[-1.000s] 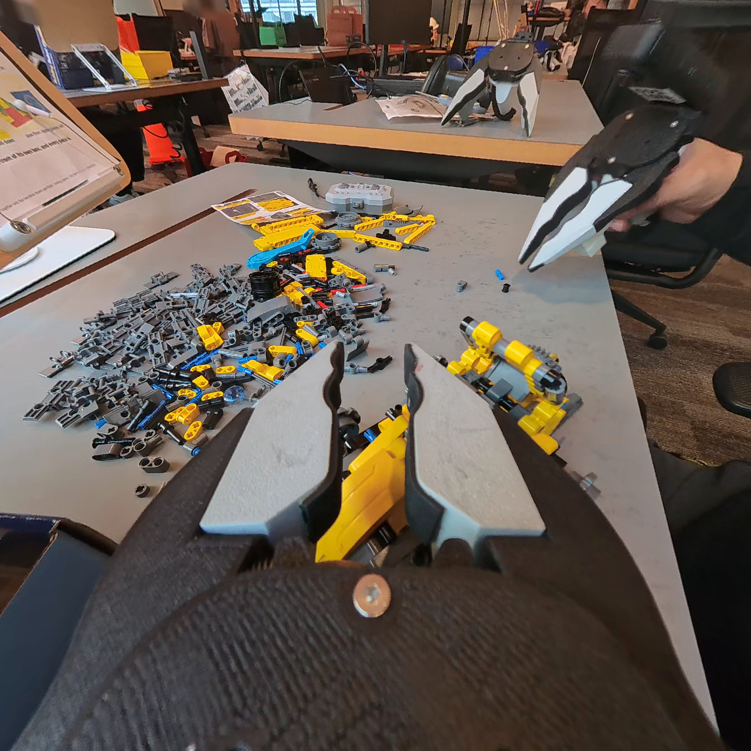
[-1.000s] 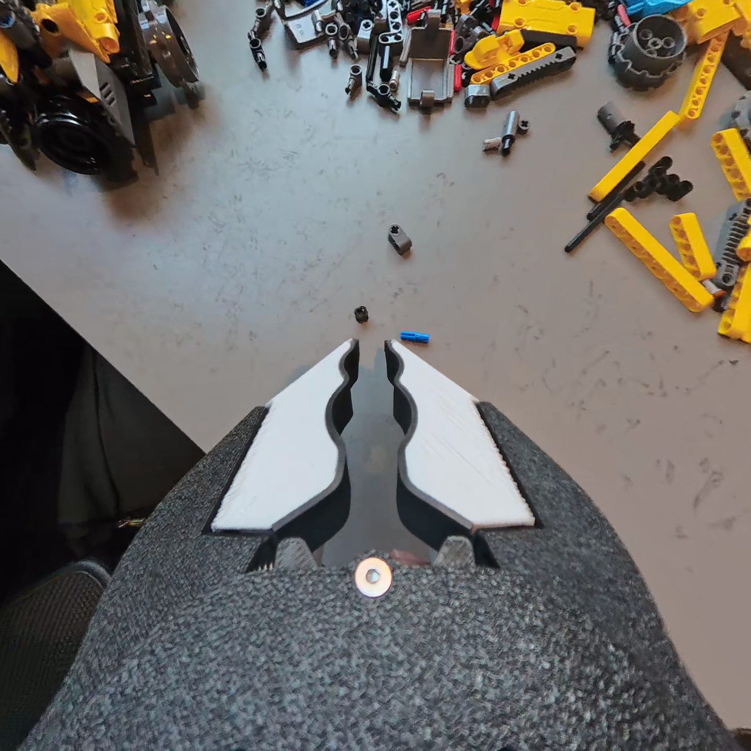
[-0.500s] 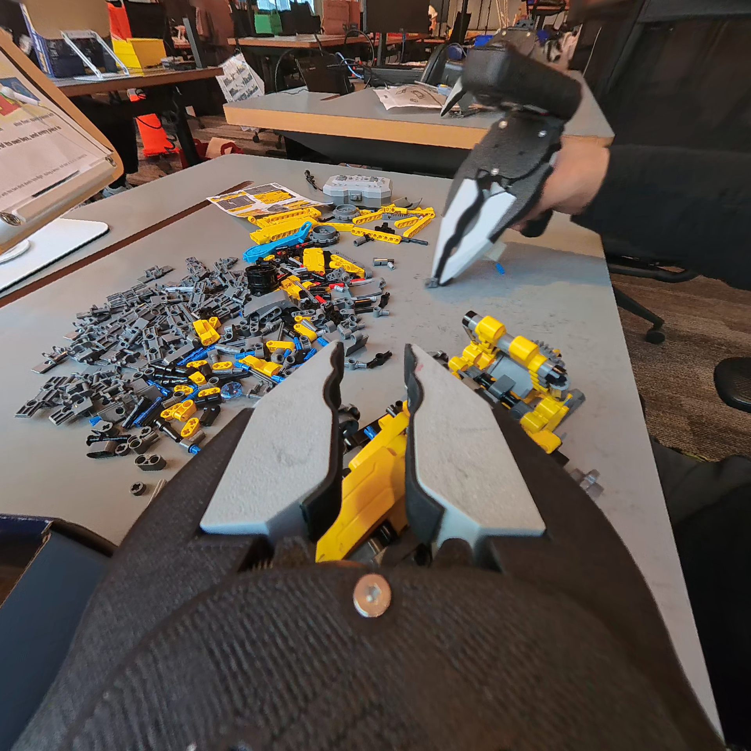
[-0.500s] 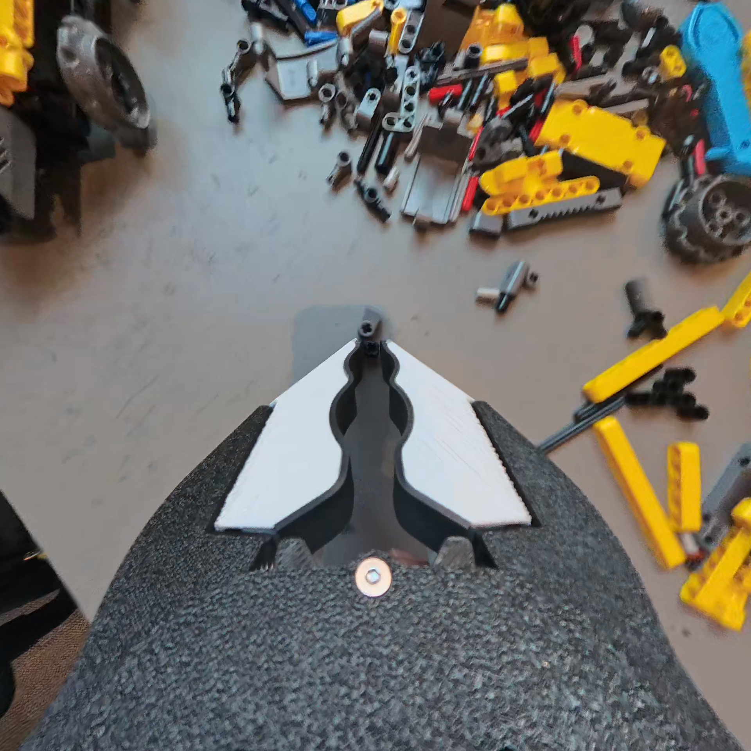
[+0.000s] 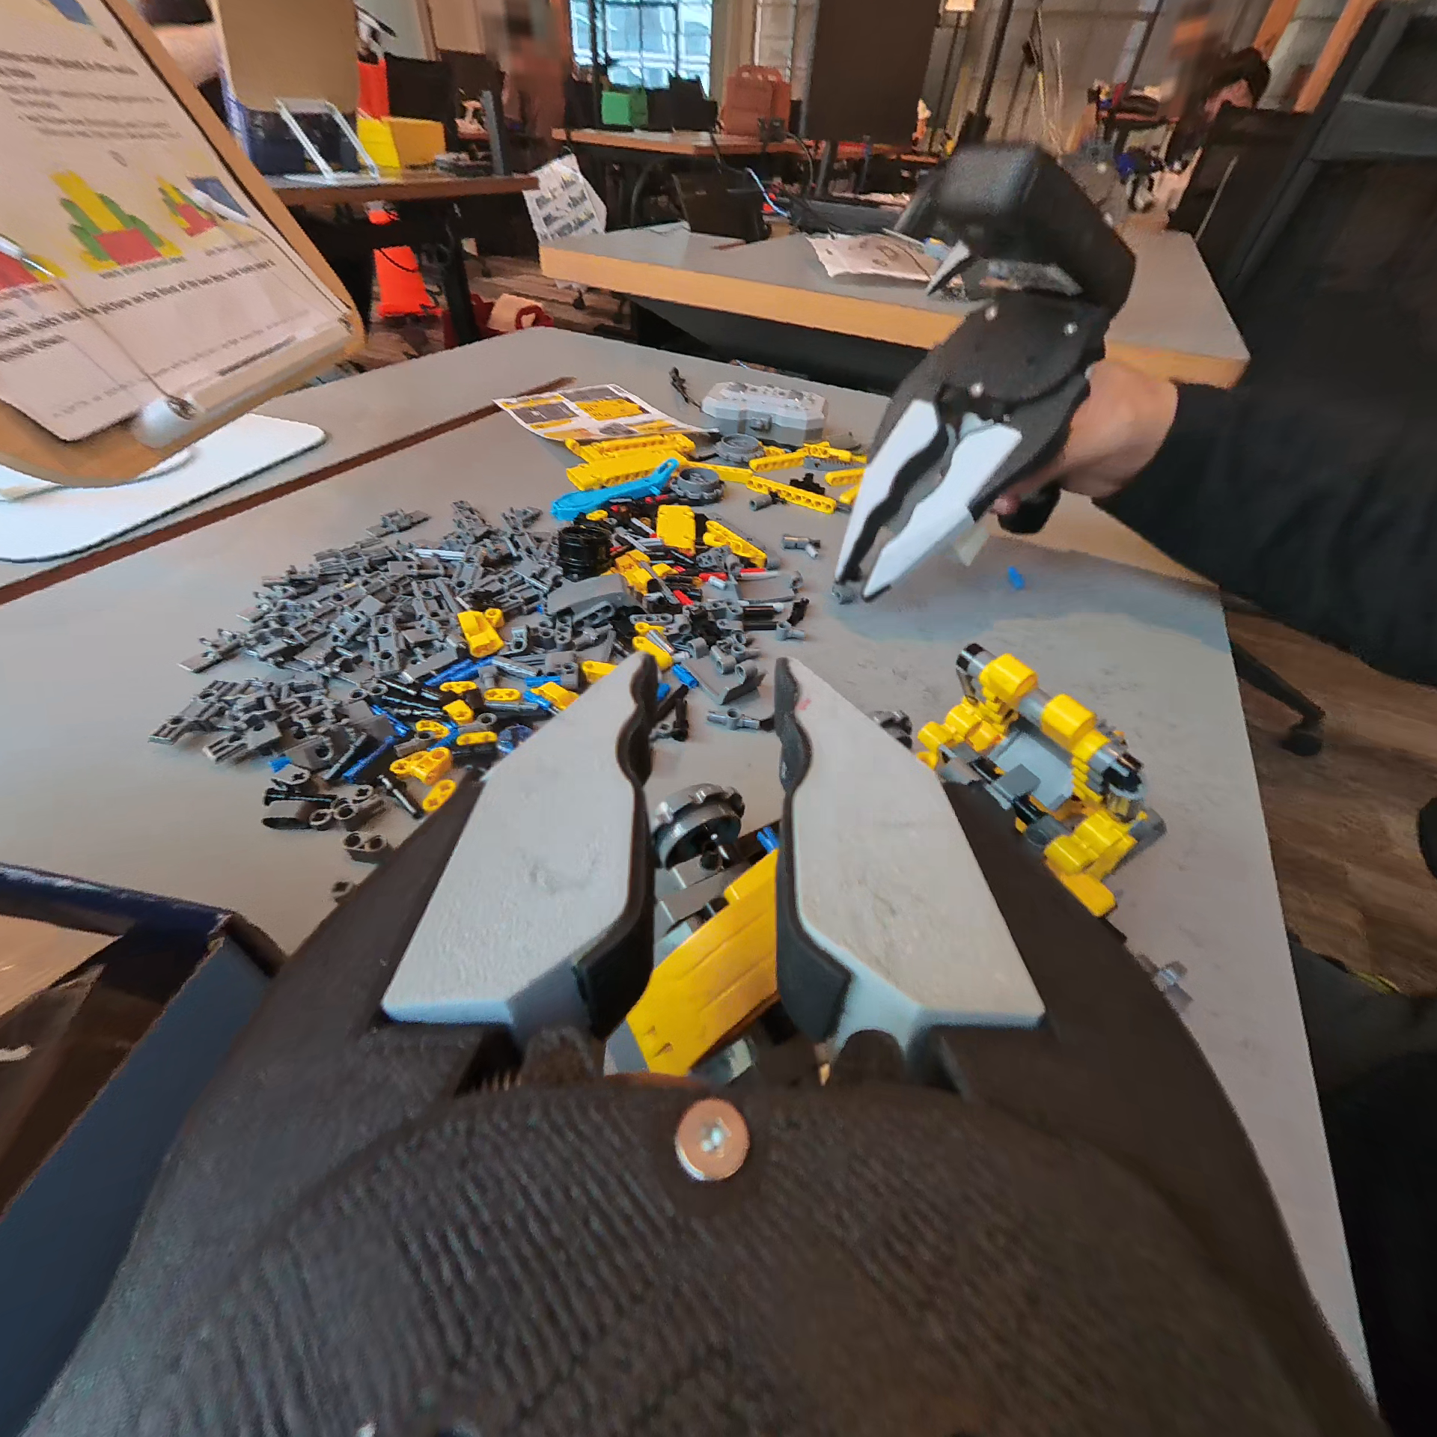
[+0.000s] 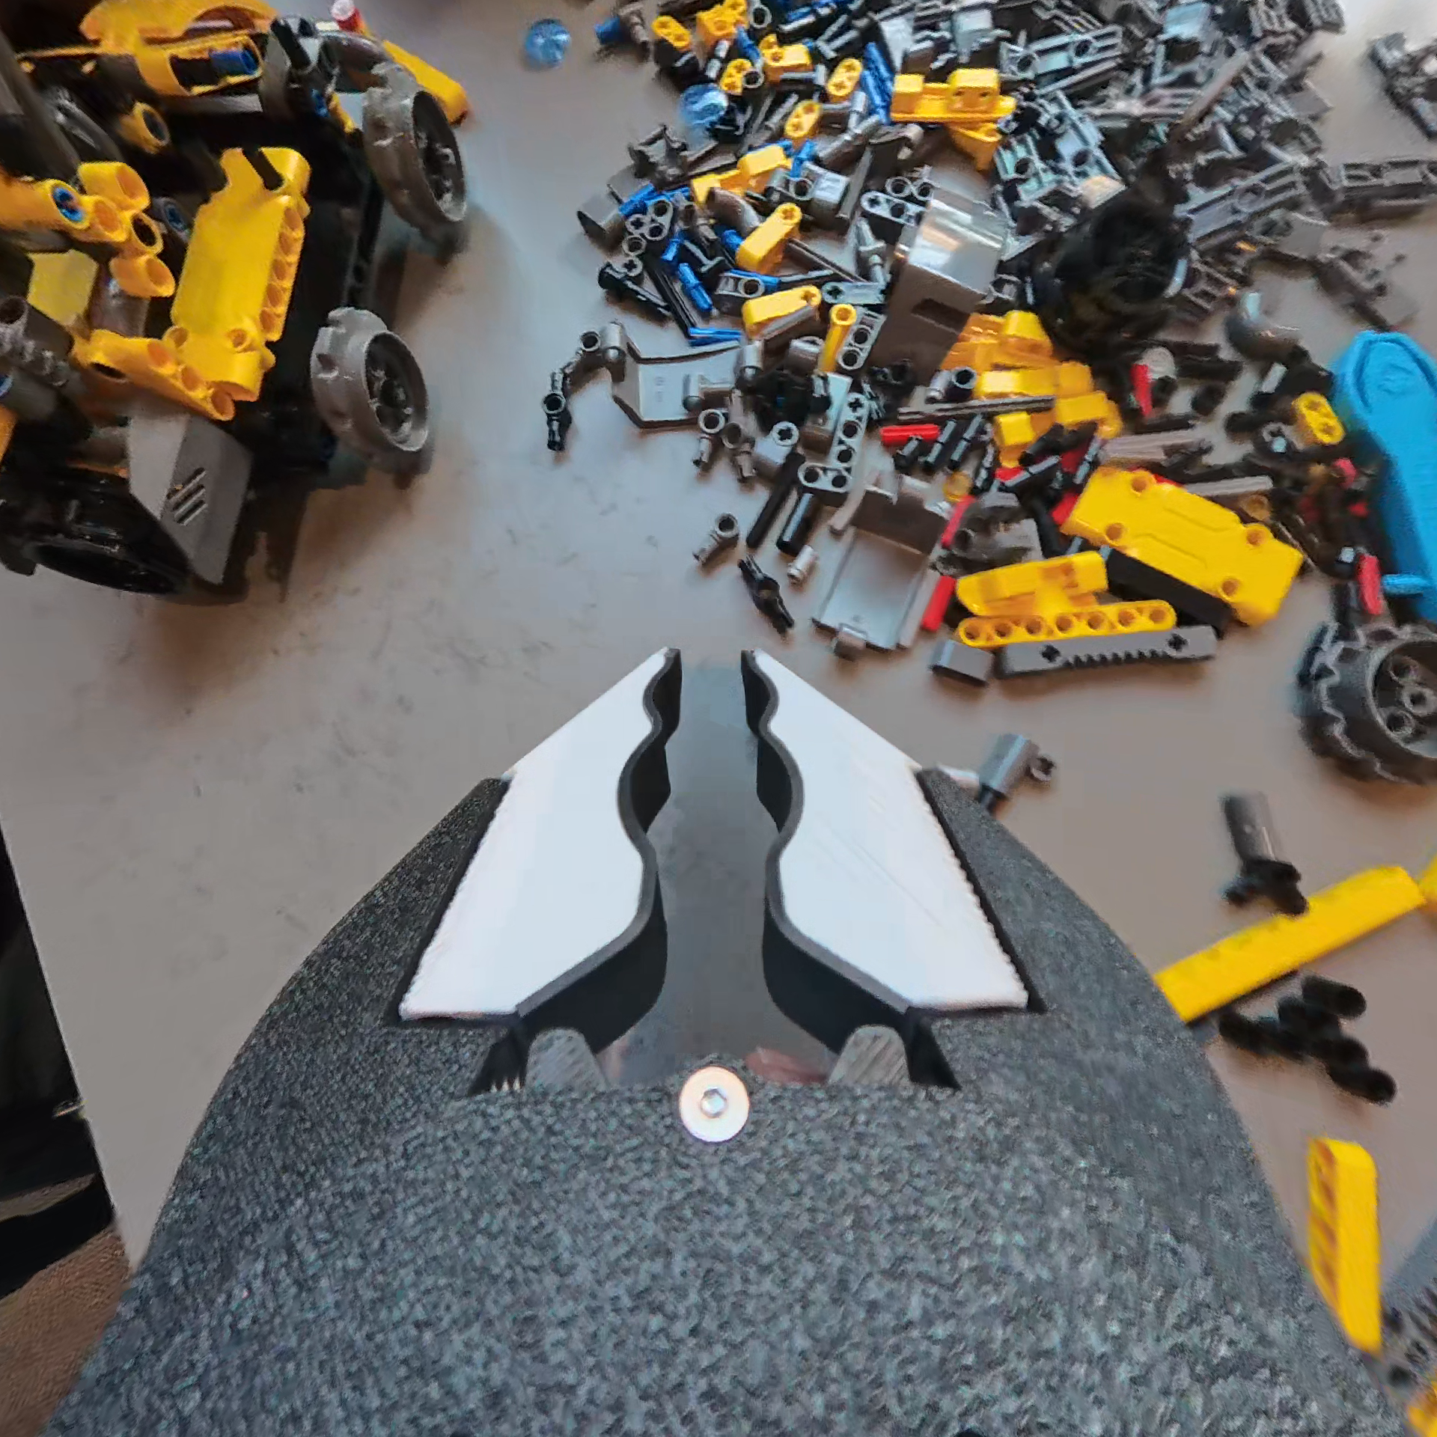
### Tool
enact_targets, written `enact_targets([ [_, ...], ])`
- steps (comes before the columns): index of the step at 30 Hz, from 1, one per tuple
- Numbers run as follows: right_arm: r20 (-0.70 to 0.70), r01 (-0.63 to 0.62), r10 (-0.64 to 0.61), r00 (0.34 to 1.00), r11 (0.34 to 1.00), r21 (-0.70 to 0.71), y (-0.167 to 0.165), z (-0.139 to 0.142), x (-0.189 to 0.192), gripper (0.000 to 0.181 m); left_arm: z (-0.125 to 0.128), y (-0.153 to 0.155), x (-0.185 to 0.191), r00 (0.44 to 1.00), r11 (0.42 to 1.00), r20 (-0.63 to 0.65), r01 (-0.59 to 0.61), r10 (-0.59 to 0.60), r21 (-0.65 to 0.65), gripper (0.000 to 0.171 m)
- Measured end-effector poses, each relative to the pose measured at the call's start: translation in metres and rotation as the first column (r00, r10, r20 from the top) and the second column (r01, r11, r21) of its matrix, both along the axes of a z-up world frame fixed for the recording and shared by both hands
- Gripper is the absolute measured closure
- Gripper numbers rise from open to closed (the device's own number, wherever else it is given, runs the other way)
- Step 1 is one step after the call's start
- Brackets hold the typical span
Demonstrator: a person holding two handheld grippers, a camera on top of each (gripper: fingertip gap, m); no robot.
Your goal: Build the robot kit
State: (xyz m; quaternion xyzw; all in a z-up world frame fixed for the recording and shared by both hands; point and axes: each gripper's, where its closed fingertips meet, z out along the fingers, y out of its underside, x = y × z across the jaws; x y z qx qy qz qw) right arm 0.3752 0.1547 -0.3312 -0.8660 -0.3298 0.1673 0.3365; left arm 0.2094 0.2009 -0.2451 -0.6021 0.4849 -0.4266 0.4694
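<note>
The left gripper (image 5: 708, 684) has a rough black body with a woven-looking grain, one round silver screw (image 5: 711, 1140) on its midline at 6 o'clock of the fingers, and two flat grey wedge fingers (image 5: 544, 871) lined inside with wavy black pads. The right gripper (image 6: 711, 661) has the same speckled black shell and silver hex screw (image 6: 714, 1103), but its fingers (image 6: 560, 847) are white, ridged along the outer edge. The hand (image 5: 1112, 443) gripping it emerges from a black sleeve (image 5: 1306, 498).
</note>
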Motion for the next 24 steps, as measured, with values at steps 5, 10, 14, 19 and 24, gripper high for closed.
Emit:
enact_targets([
  [5, -0.008, 0.093, -0.093, 0.996, 0.984, 0.155, 0.048, 0.021, -0.013, 0.166, 0.023, 0.006, -0.01, 0.993, 0.998, 0.111, -0.052, 0.047, 0.046, 0.155],
  [10, -0.274, 0.365, -0.262, 0.926, 0.809, 0.461, 0.103, 0.096, -0.001, 0.164, 0.04, -0.004, -0.016, 0.981, 0.989, 0.193, -0.027, -0.002, 0.147, 0.171],
  [14, -0.23, 0.391, -0.317, 0.92, 0.721, 0.572, 0.1, 0.109, 0.007, 0.171, 0.04, -0.026, -0.01, 0.976, 0.98, 0.185, 0.079, -0.113, 0.182, 0.171],
  [19, -0.131, 0.353, -0.351, 0.927, 0.702, 0.619, 0.092, 0.102, 0.005, 0.181, 0.038, -0.039, -0.005, 0.969, 0.971, 0.173, 0.14, -0.174, 0.192, 0.171],
  [24, -0.056, 0.343, -0.398, 0.916, 0.7, 0.626, 0.095, 0.091, 0.01, 0.181, 0.034, -0.043, -0.003, 0.968, 0.968, 0.155, 0.166, -0.196, 0.187, 0.171],
])
